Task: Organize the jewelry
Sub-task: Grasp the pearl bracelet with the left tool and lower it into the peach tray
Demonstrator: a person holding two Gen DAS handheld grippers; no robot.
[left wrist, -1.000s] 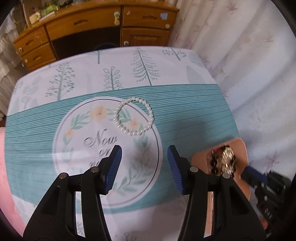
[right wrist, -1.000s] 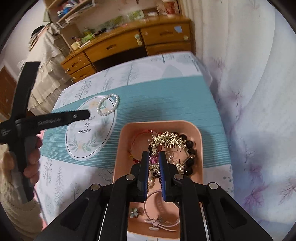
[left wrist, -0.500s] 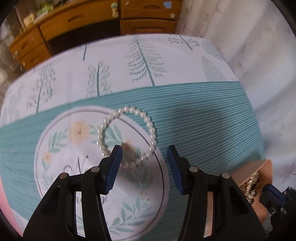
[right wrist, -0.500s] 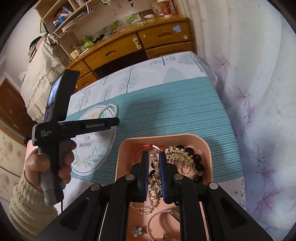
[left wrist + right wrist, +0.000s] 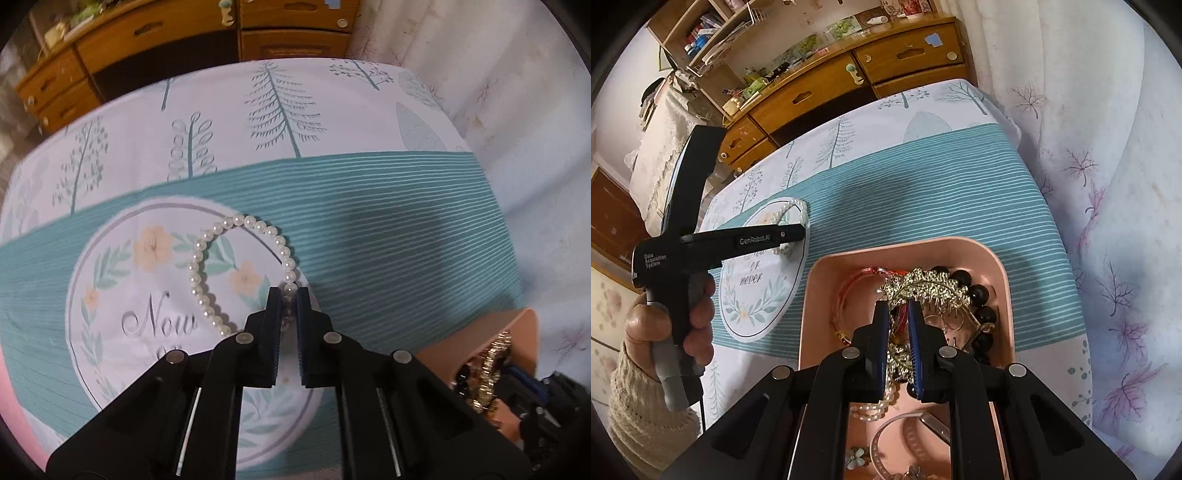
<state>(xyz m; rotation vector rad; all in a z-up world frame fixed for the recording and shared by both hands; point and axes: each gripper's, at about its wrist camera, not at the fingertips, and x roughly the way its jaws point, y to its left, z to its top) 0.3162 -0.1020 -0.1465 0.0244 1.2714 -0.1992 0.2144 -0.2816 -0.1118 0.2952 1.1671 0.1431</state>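
Early in the sorting: left tongs (image 5: 288, 301) pinched onto pearl bracelet (image 5: 236, 266), flat on the tabletop (image 5: 388, 229). Right tongs (image 5: 898, 306) nearly closed inside pink tray (image 5: 1001, 266), among heaped jewelry (image 5: 934, 291); grip there impossible to tell. Most pieces unsorted.

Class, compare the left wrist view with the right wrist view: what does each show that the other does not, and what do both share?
Only the left wrist view shows the left gripper from behind, its jaws shut on the pearl bracelet, whose whole loop is visible.

Only the right wrist view shows the hand holding that gripper, the right gripper over a gold hair comb, and a bookshelf.

Both show the pink tray, the teal striped cloth and the wooden drawers.
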